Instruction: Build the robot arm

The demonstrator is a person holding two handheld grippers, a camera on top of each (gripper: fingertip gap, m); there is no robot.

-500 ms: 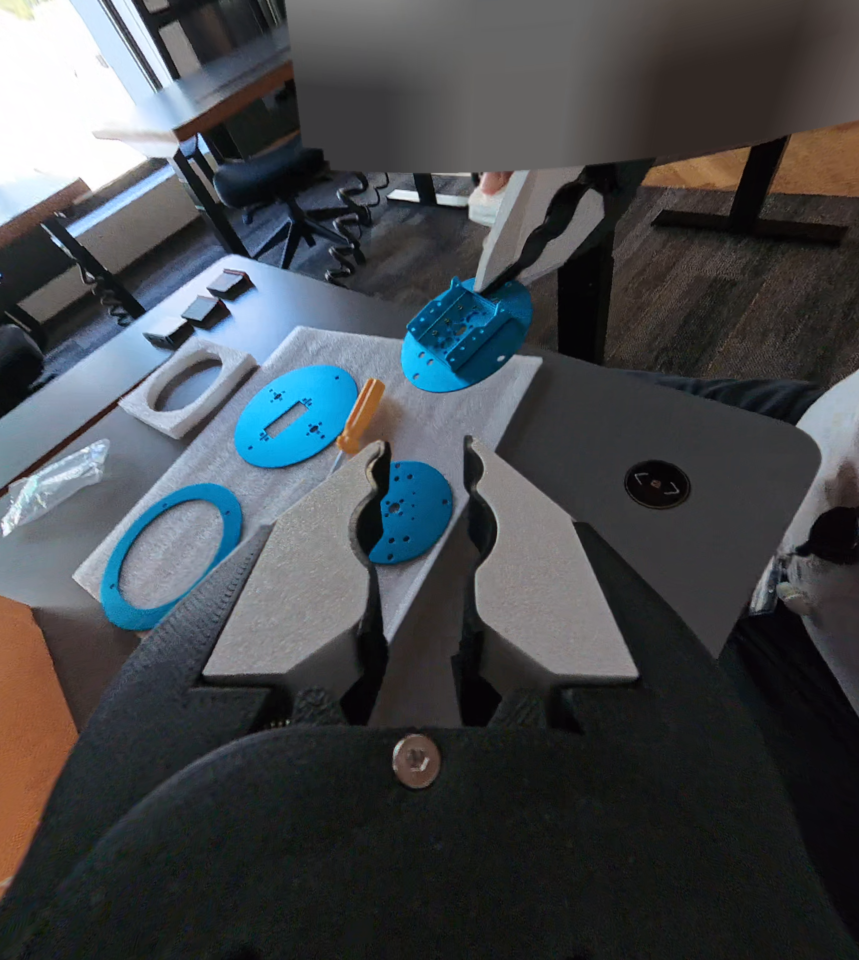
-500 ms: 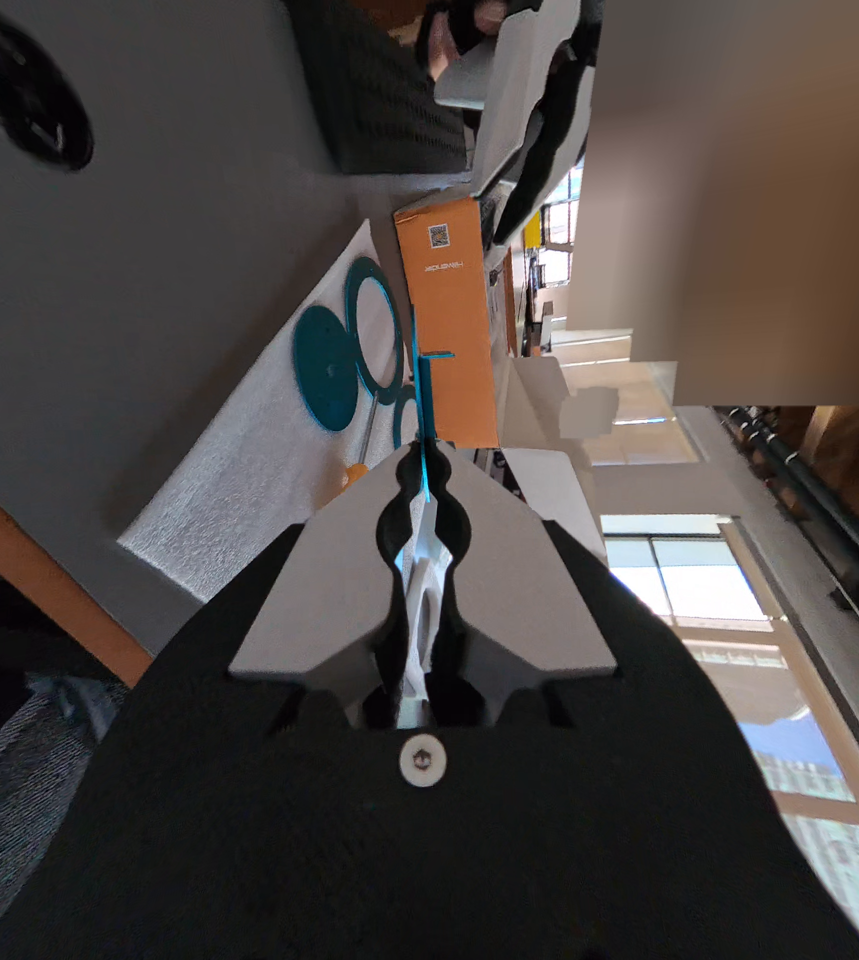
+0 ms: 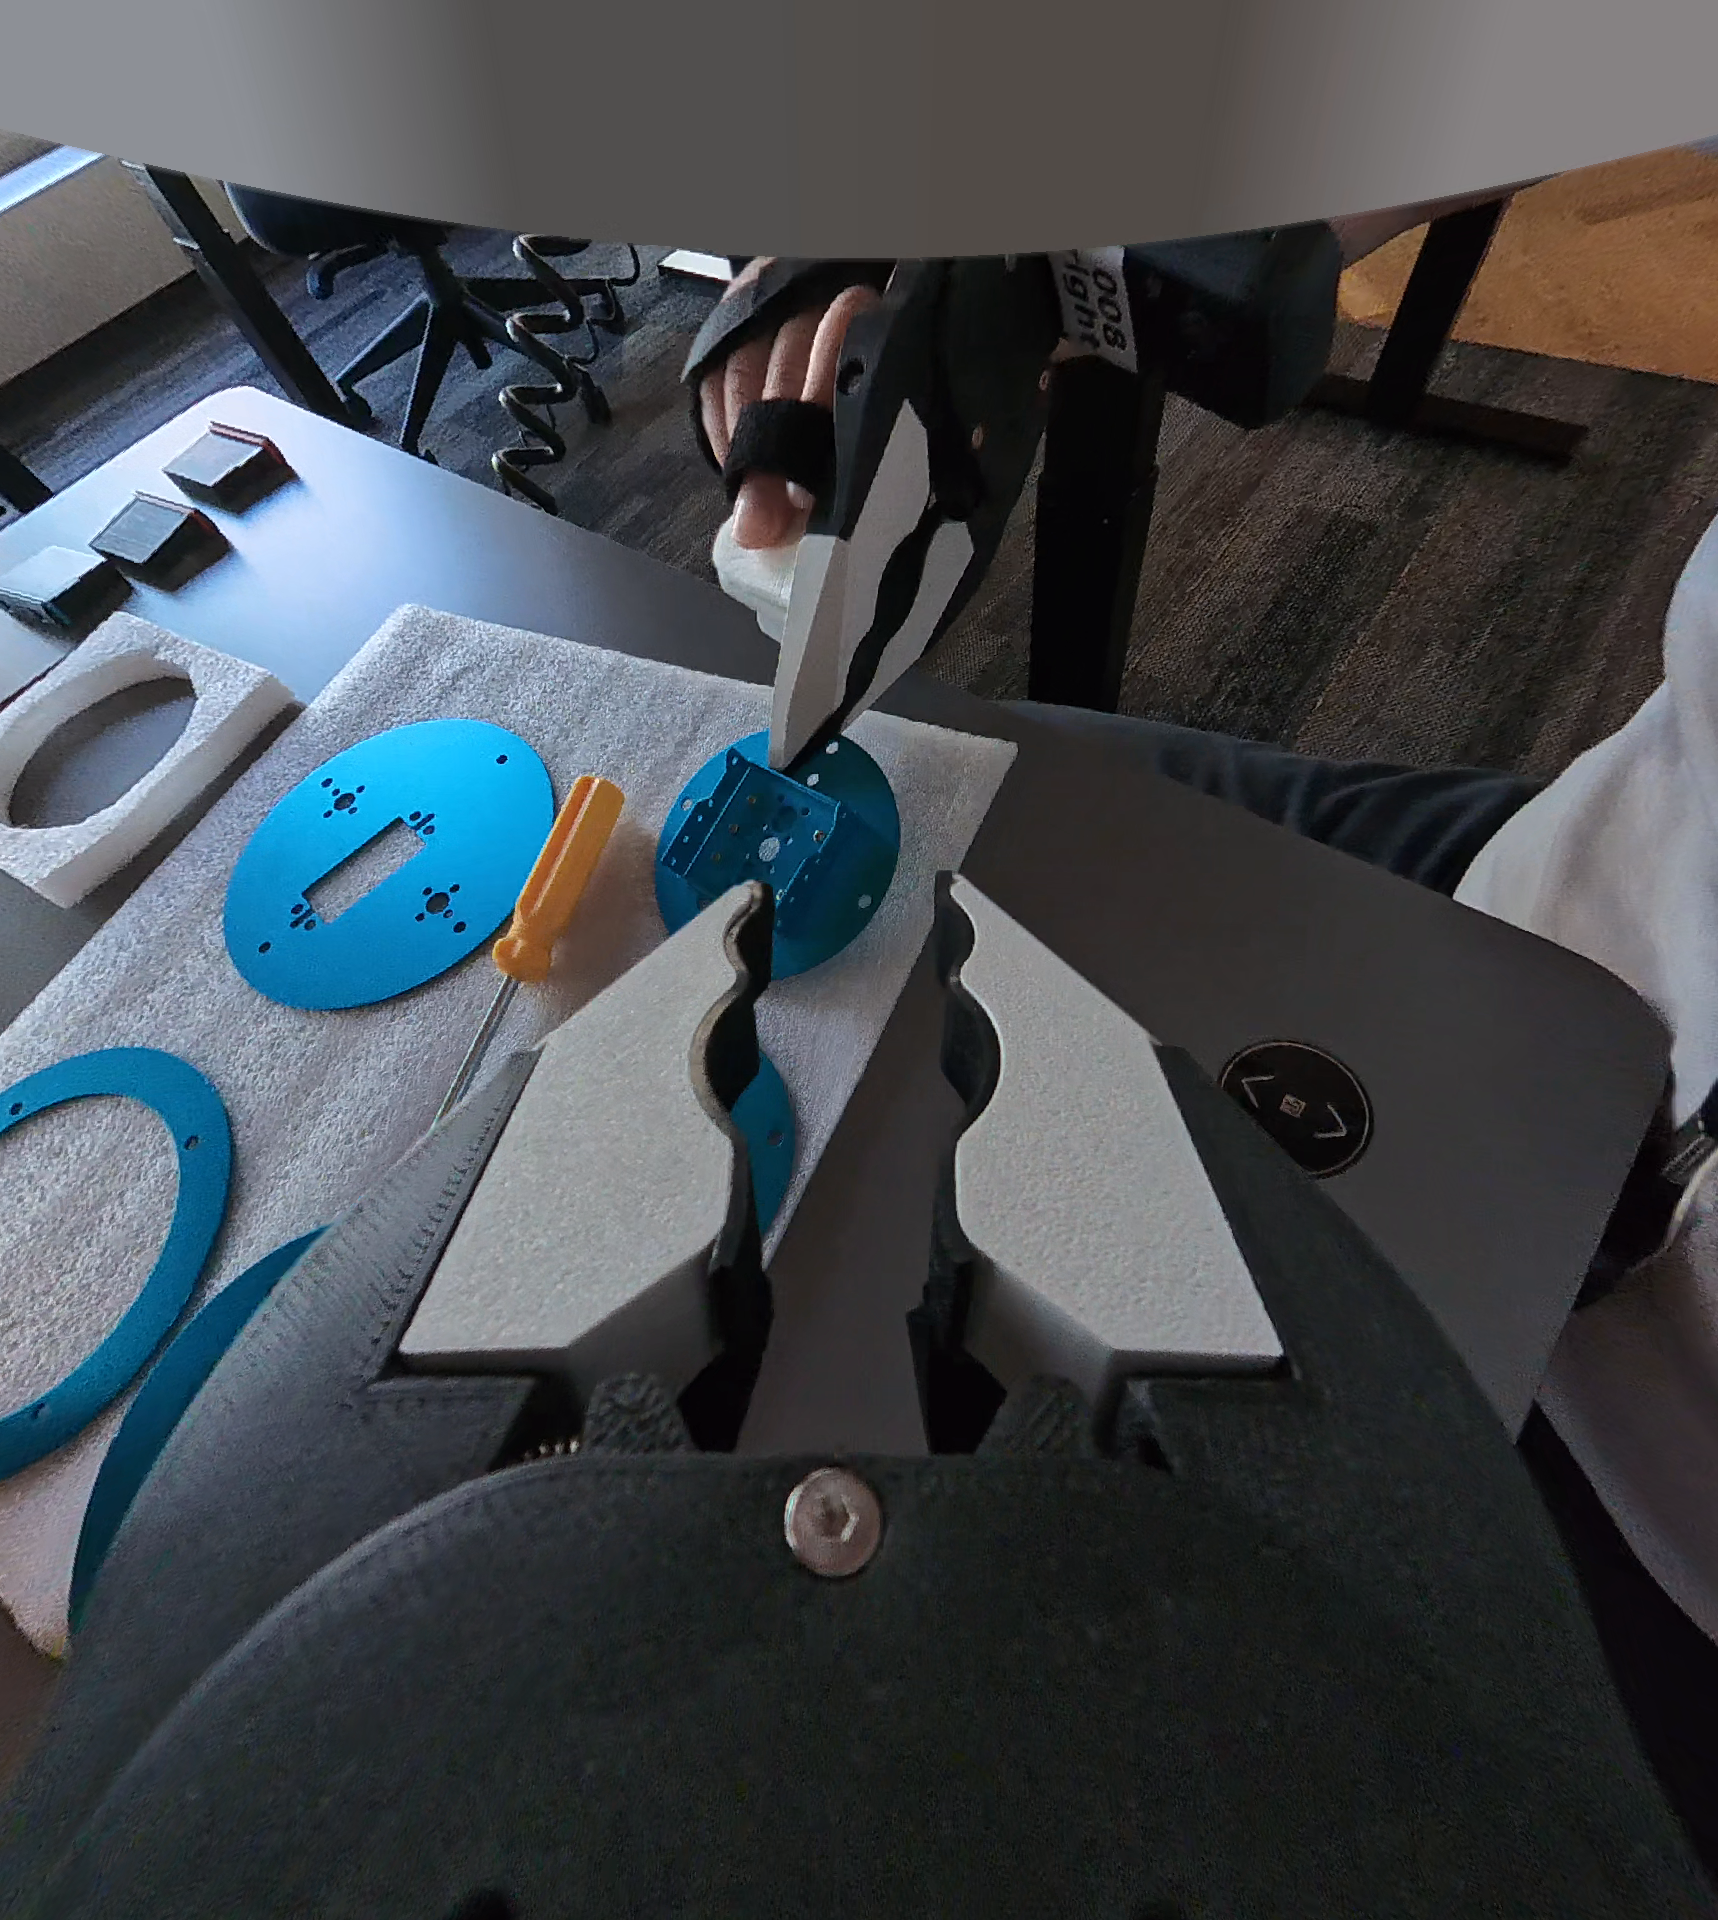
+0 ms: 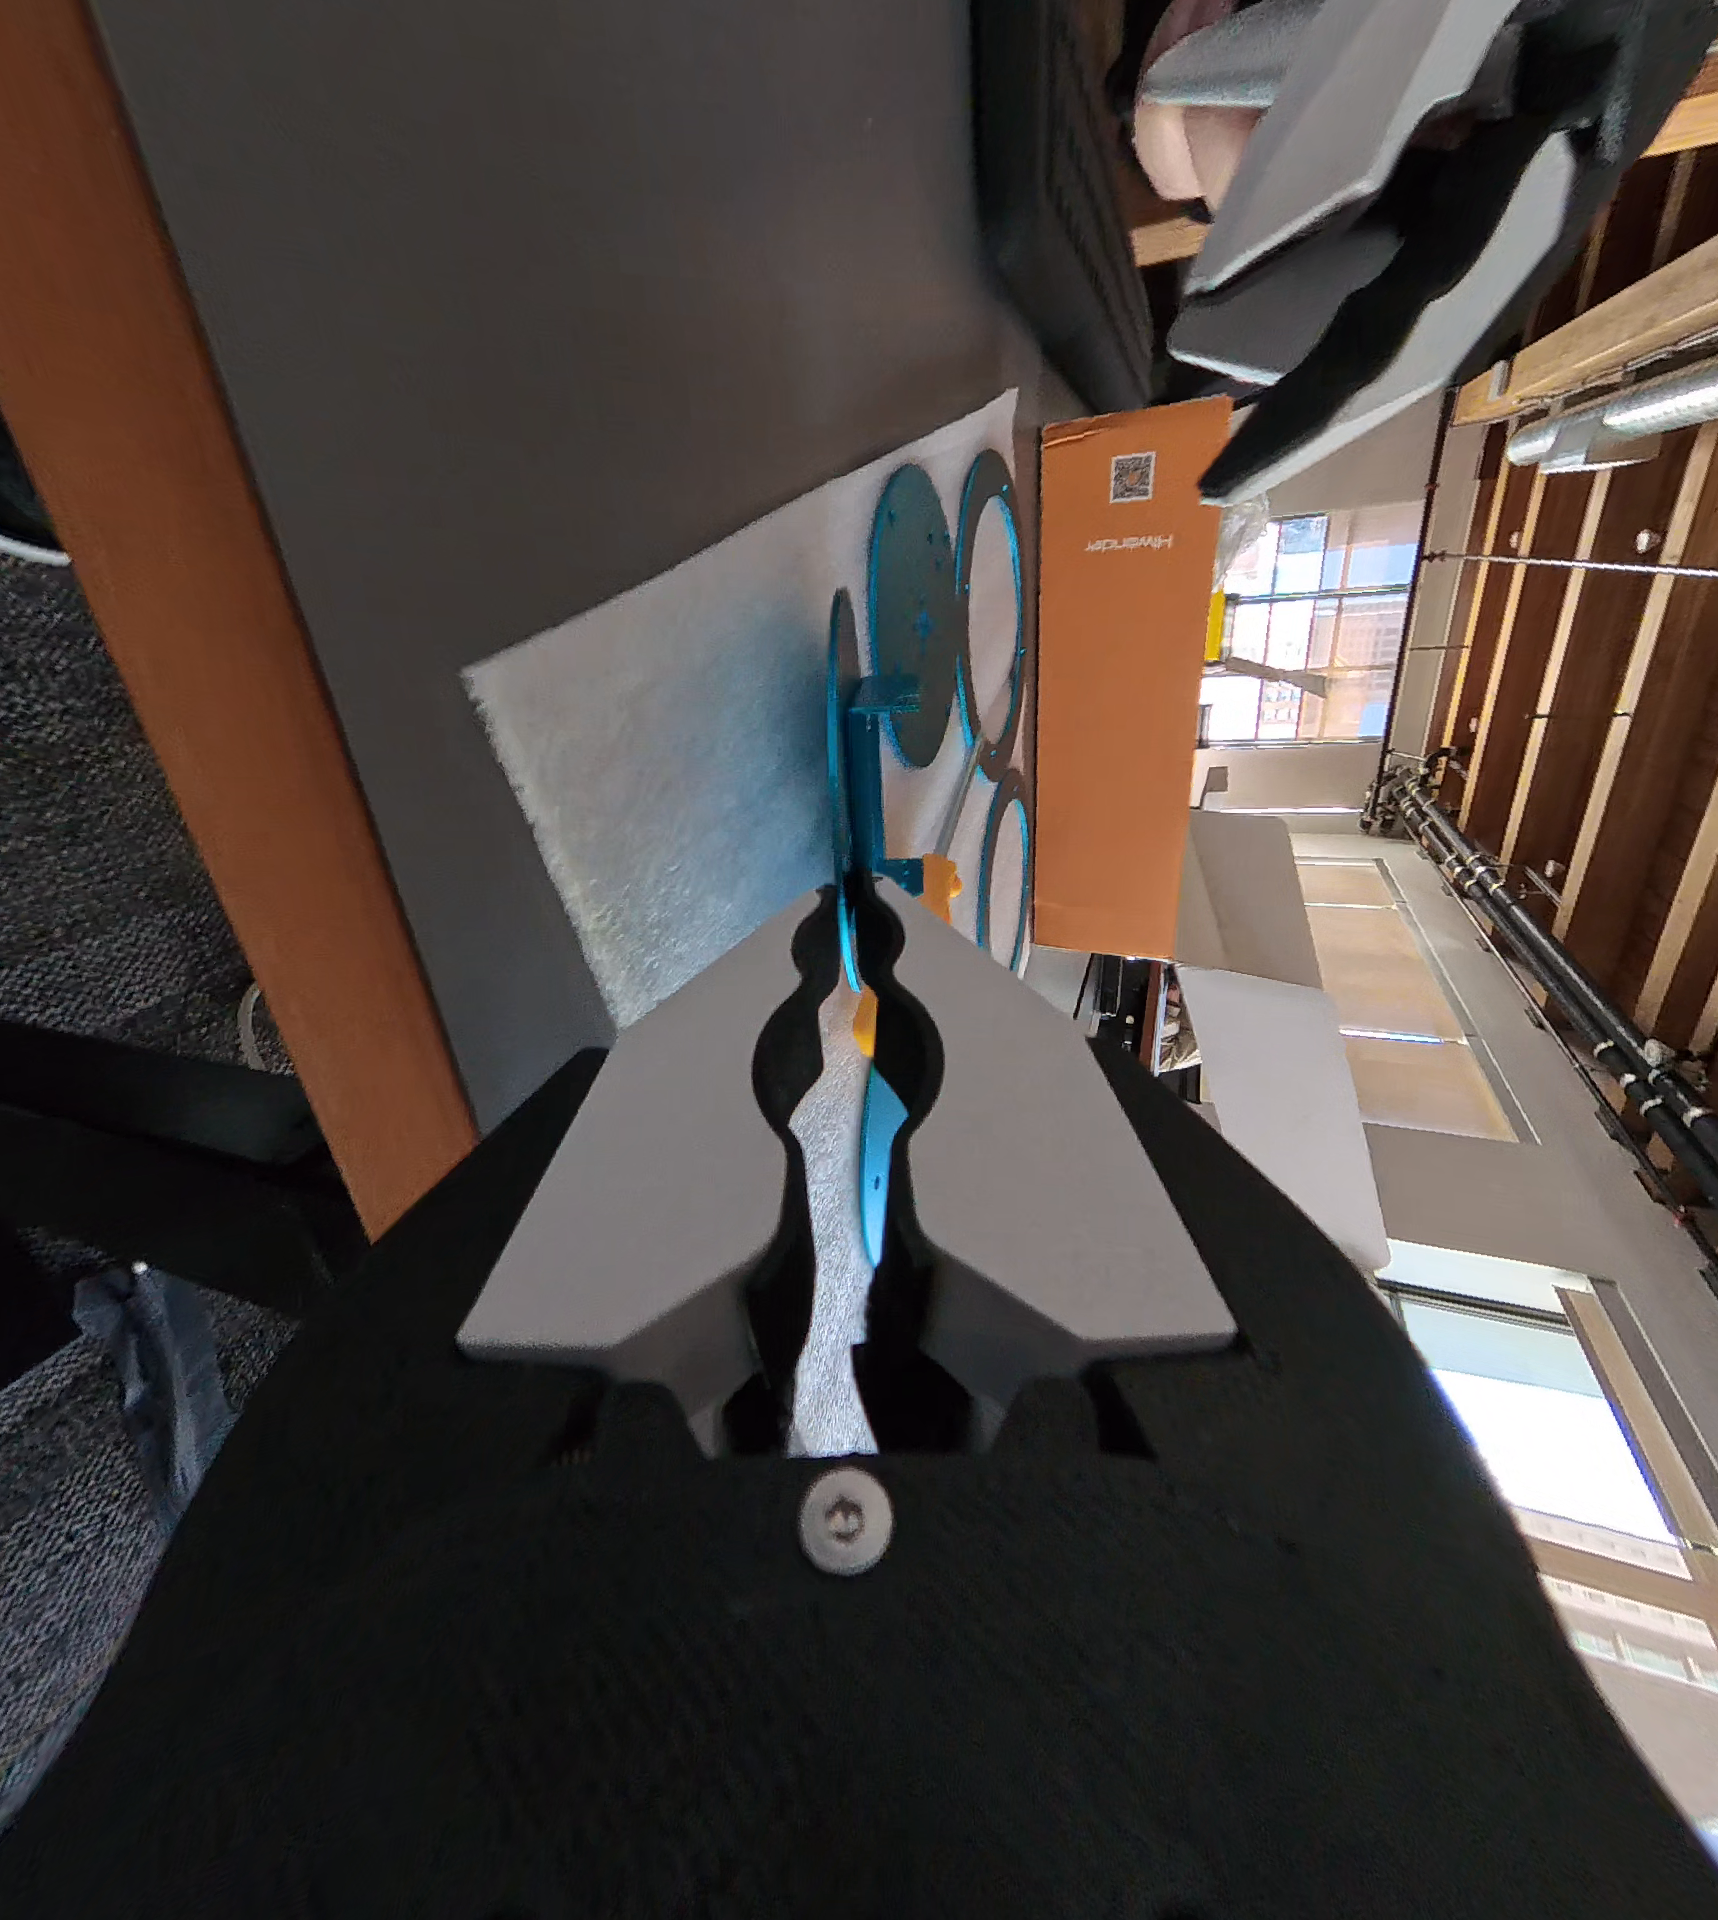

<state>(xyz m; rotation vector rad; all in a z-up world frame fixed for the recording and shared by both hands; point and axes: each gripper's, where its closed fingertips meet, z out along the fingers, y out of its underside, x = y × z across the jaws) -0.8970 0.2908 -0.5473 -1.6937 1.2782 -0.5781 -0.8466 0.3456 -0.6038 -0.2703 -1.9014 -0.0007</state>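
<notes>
Right gripper (image 3: 813, 727), fingers pinched on the blue bracket plate (image 3: 782, 842), has lowered it onto the white foam (image 3: 439, 675). Left gripper (image 3: 844, 904) hangs open, now nearer the plate.

A foam sheet (image 3: 398, 1049) lies on the table (image 3: 1250, 935). On it, from left: a ring (image 3: 55, 1268), a slotted disc (image 3: 387, 862), a screwdriver (image 3: 554, 883), then a disc with bracket (image 3: 782, 842). Behind the sheet sits a foam frame (image 3: 107, 748).
</notes>
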